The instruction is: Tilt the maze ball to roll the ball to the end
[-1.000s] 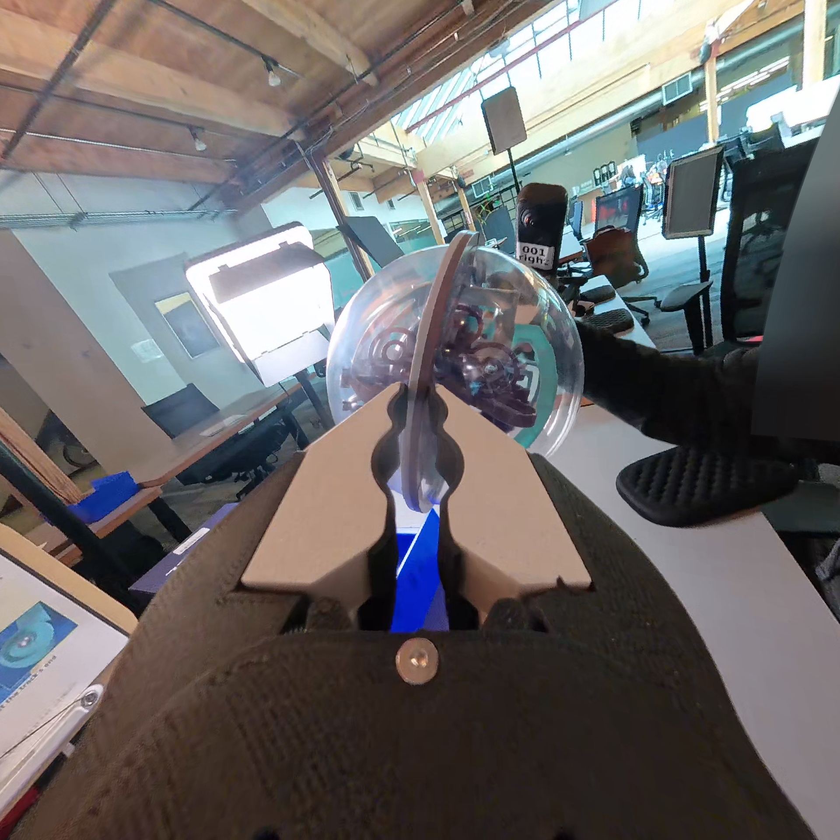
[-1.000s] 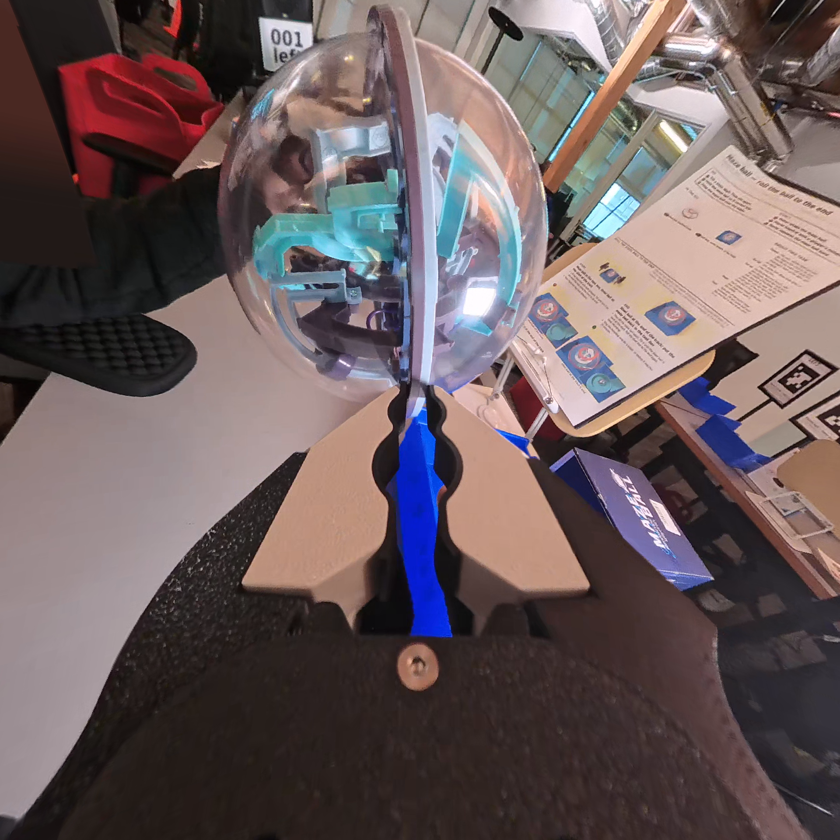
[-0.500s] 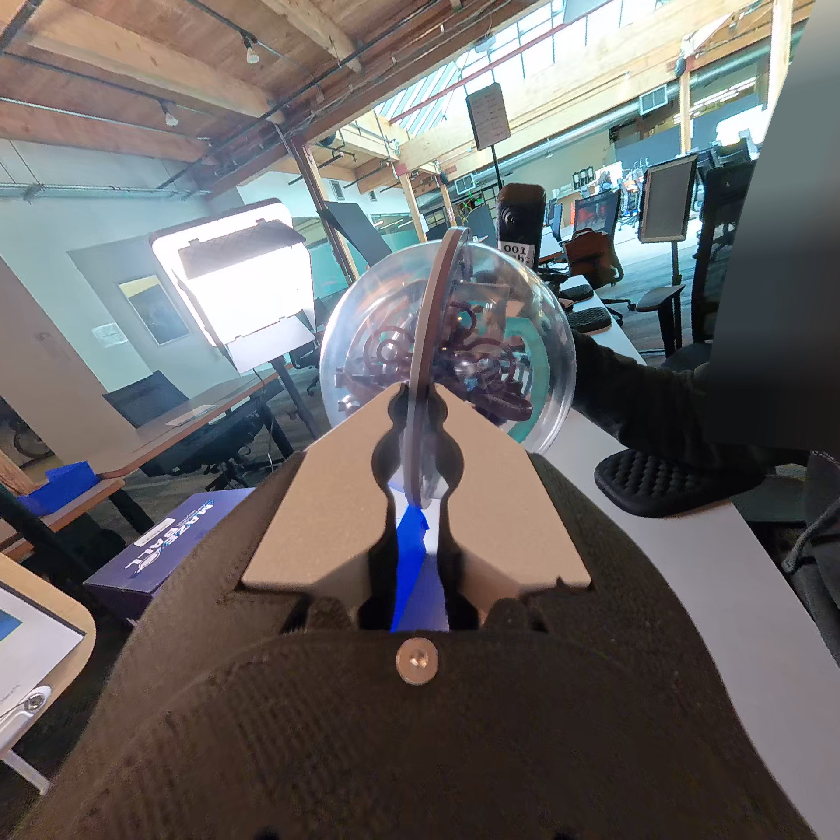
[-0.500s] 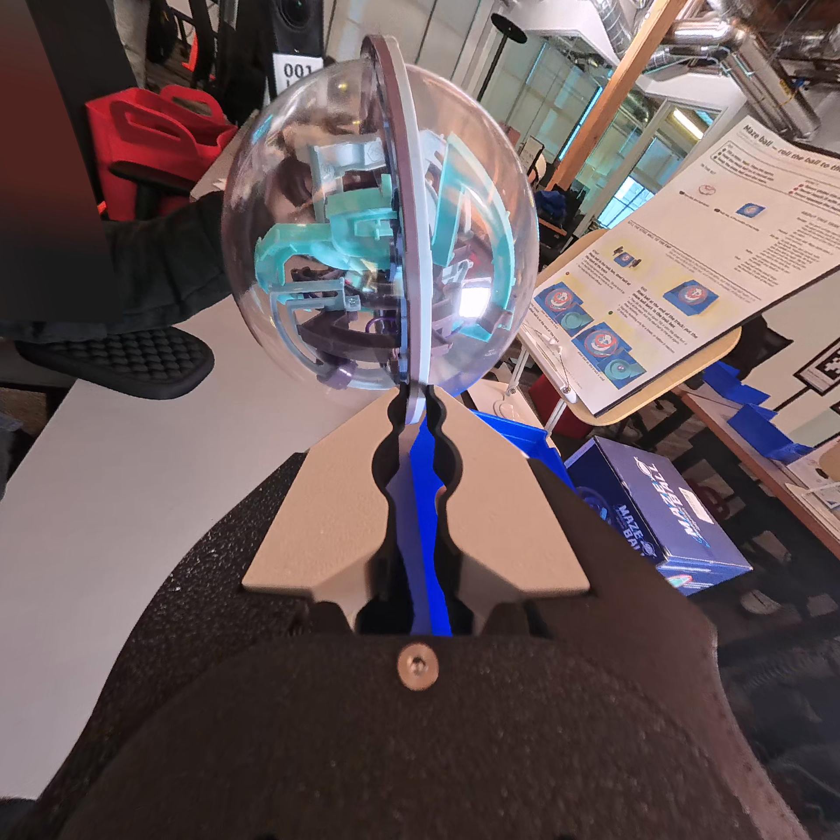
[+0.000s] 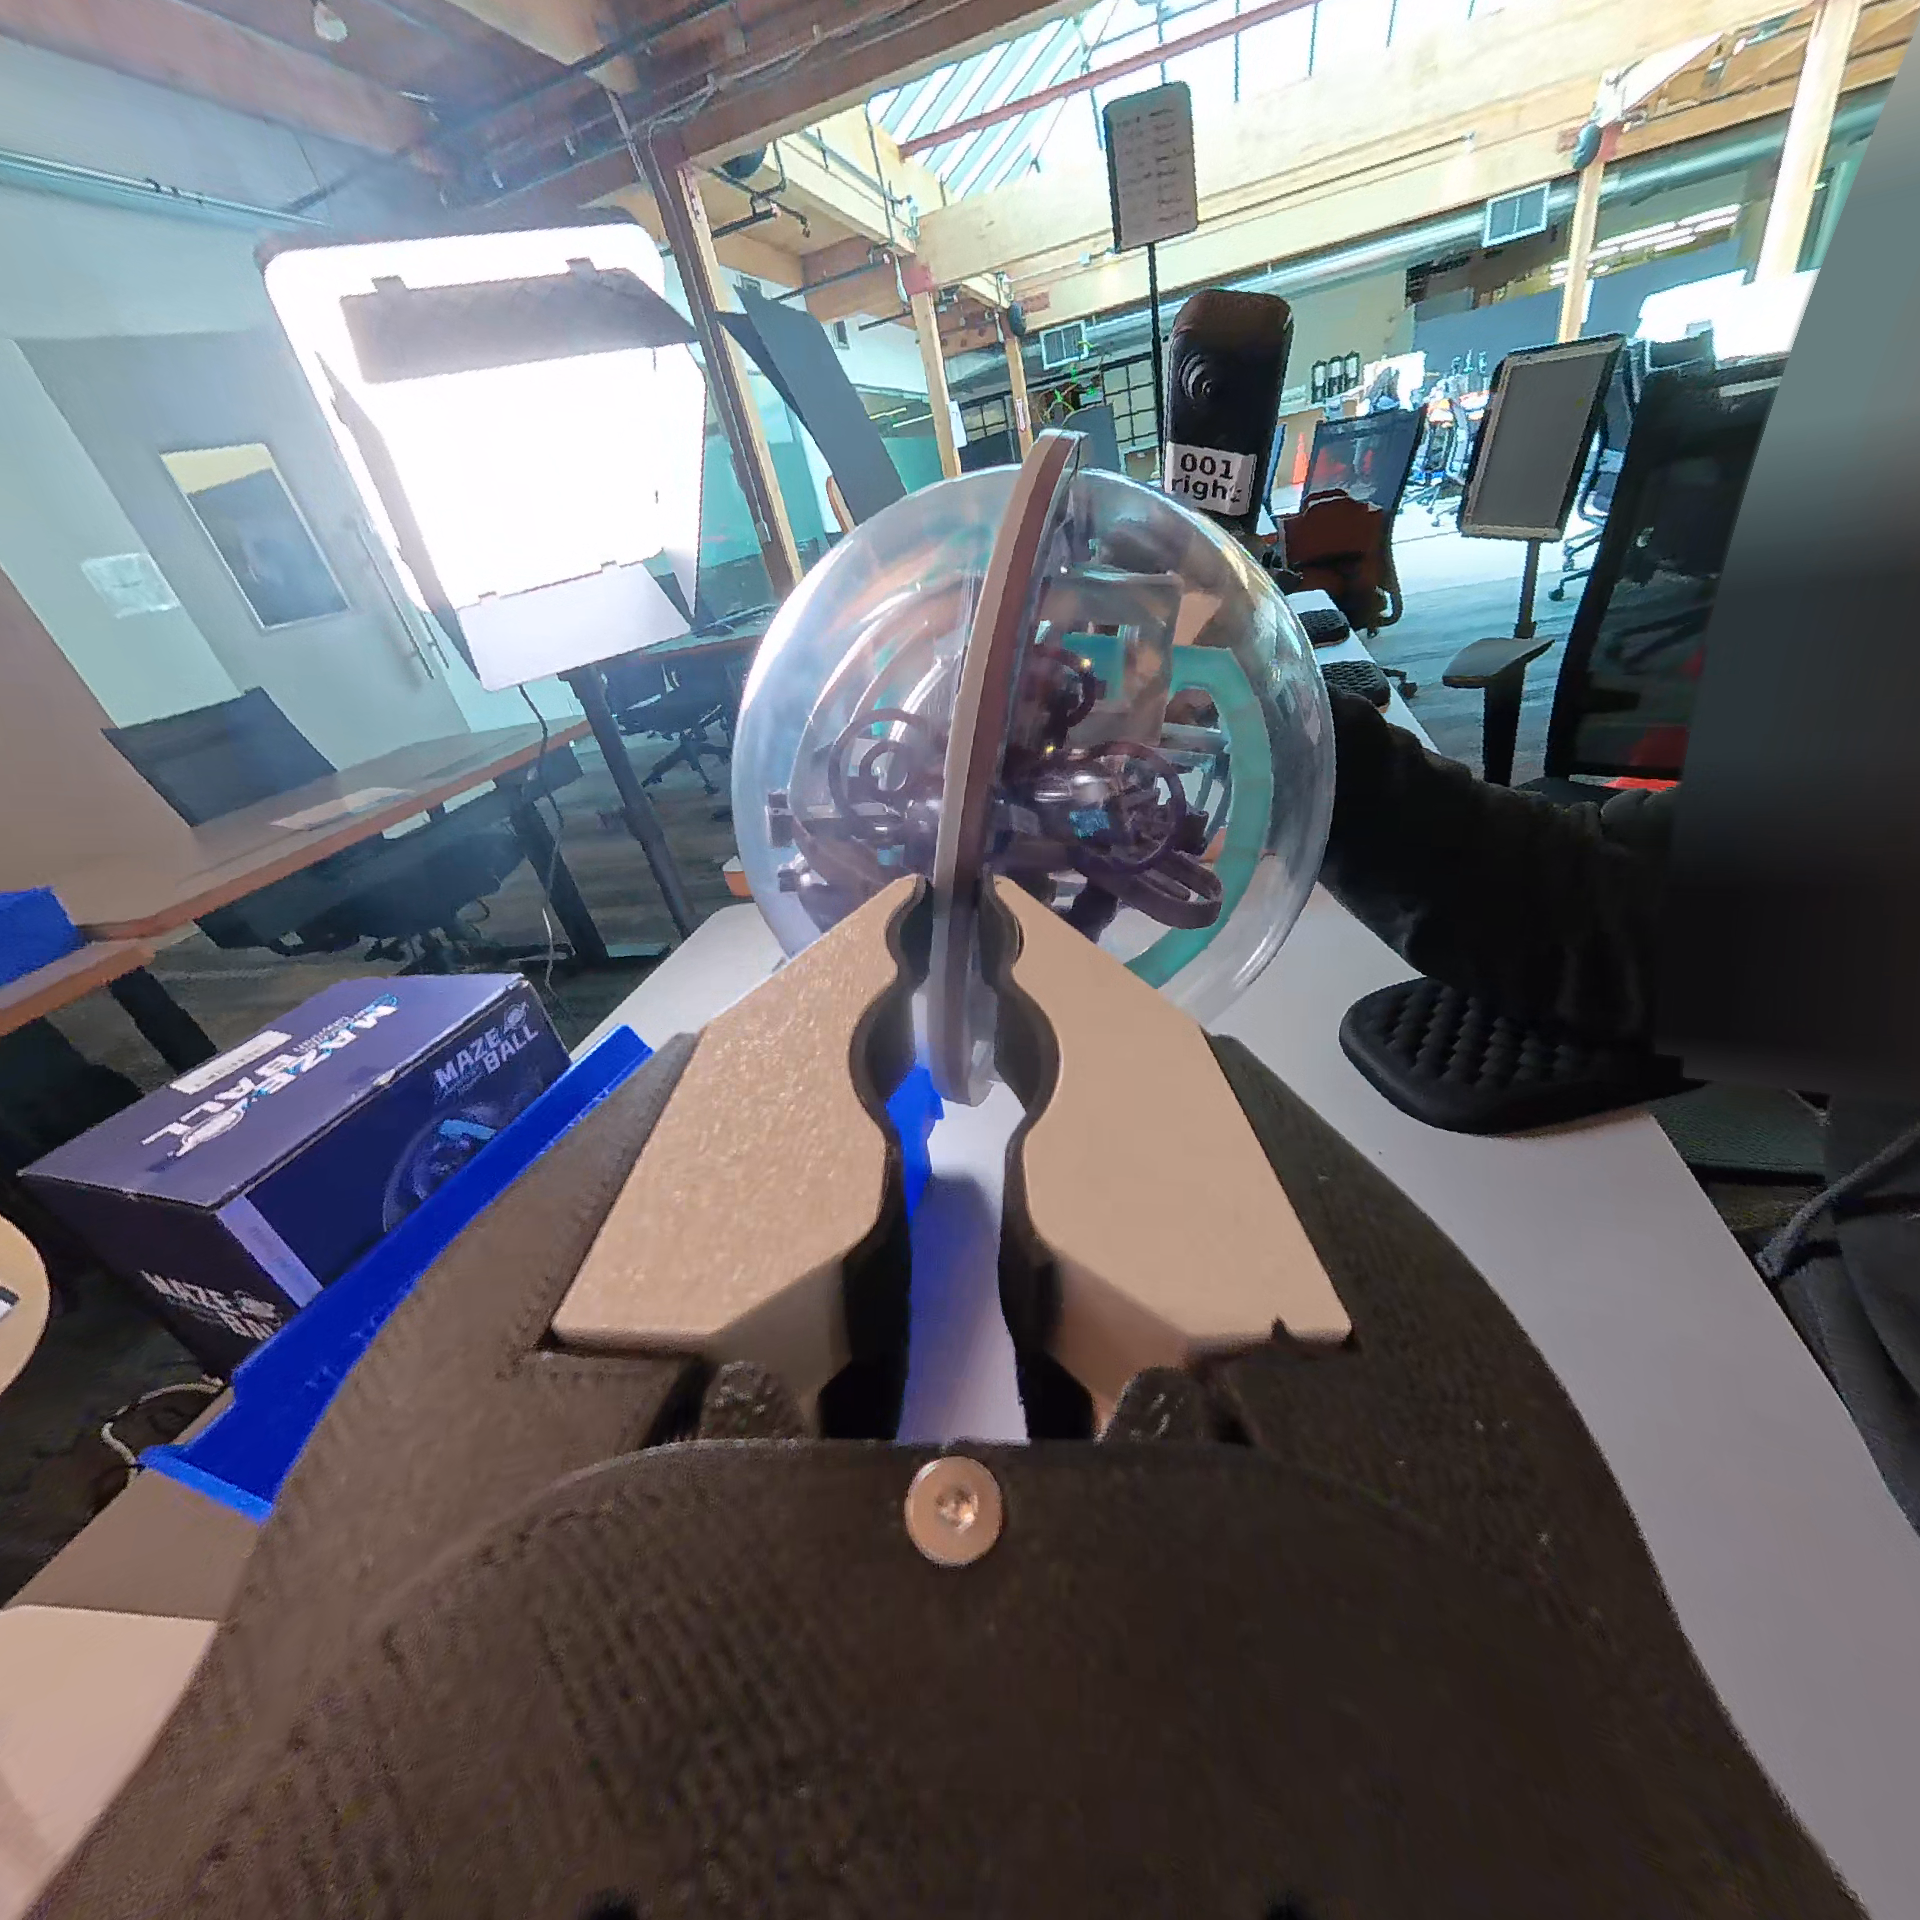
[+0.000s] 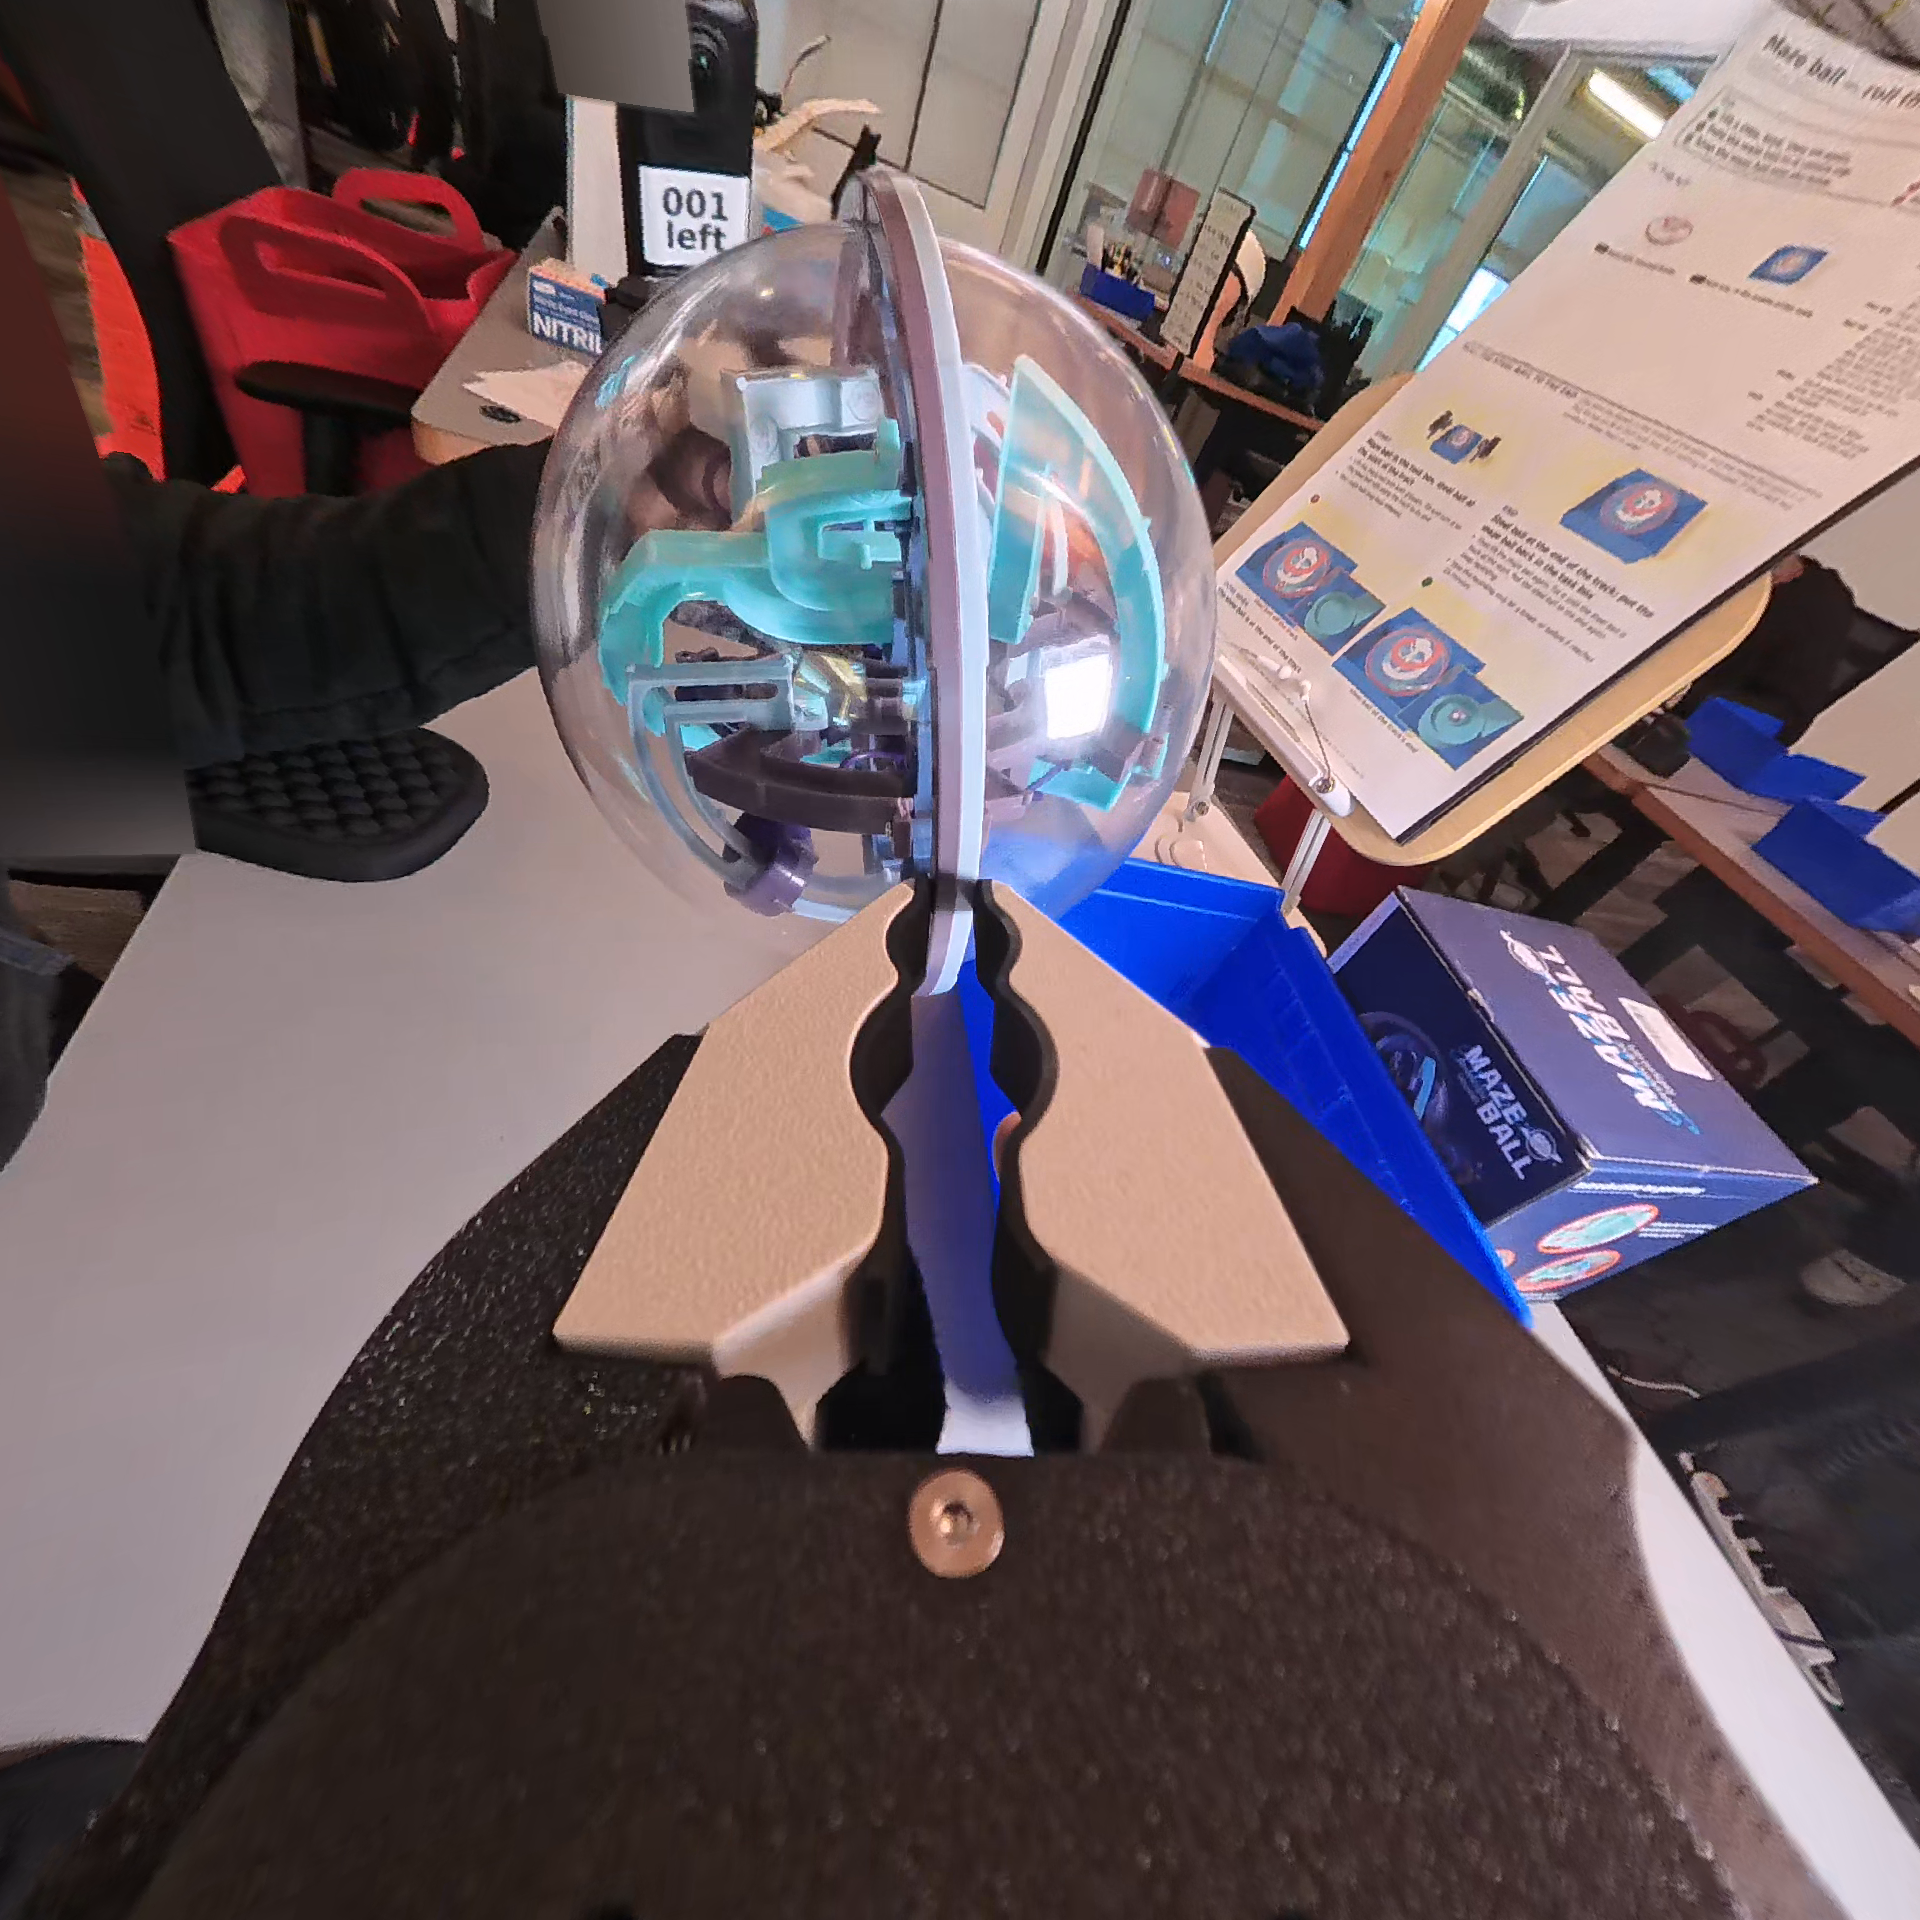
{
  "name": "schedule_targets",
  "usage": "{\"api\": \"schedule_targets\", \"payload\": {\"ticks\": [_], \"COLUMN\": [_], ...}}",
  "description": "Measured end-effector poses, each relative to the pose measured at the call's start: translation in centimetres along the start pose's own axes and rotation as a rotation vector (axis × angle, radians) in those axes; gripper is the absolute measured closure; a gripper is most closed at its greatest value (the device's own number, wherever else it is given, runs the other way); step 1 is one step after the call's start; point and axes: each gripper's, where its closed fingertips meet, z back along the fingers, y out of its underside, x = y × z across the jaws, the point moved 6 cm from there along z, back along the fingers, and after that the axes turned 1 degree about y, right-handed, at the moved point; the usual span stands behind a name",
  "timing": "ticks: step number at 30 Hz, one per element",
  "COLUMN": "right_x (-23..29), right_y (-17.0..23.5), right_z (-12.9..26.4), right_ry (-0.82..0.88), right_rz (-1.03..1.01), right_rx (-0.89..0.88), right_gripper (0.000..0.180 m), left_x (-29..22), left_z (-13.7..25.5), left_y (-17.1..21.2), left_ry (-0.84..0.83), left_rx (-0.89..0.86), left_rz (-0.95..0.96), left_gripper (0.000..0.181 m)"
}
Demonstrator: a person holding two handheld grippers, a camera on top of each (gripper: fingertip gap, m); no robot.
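The maze ball (image 5: 1122, 748) is a clear sphere with teal, purple and grey tracks inside and a flat grey rim around its middle. It is held in the air over the white table (image 5: 1558, 1351). My left gripper (image 5: 961, 894) is shut on the rim at one side. My right gripper (image 6: 948, 896) is shut on the rim at the opposite side of the maze ball (image 6: 748, 582). The rim stands nearly upright in both views. I cannot make out the small ball inside.
A blue bin (image 6: 1226, 966) stands at the table's edge, with a dark blue box (image 6: 1579, 1101) beyond it. An instruction sheet on a board (image 6: 1558, 468) leans behind. A black padded armrest (image 5: 1475, 1060) and a person's dark sleeve (image 5: 1507, 873) are across the table.
Both grippers have tipped downward with the maze ball still clamped. The table, blue bin and box have come into view below, and the tracks inside have turned a little.
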Motion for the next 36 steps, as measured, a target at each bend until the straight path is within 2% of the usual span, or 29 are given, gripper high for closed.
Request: {"api": "schedule_targets", "payload": {"ticks": [19, 36], "right_x": [-1.1, -1.2], "right_y": [3.6, 4.7], "right_z": [-2.0, -2.5], "right_ry": [-0.043, -0.059], "right_rz": [-0.096, -0.126], "right_rx": [0.09, 0.142], "right_gripper": [0.174, 0.174], "left_x": [1.5, 2.0], "left_z": [0.1, 0.0], "left_y": [2.9, 4.0], "left_ry": [-0.028, -0.018], "left_rx": [0.064, 0.075], "left_rz": [0.099, 0.147], "left_gripper": [0.173, 0.173]}}
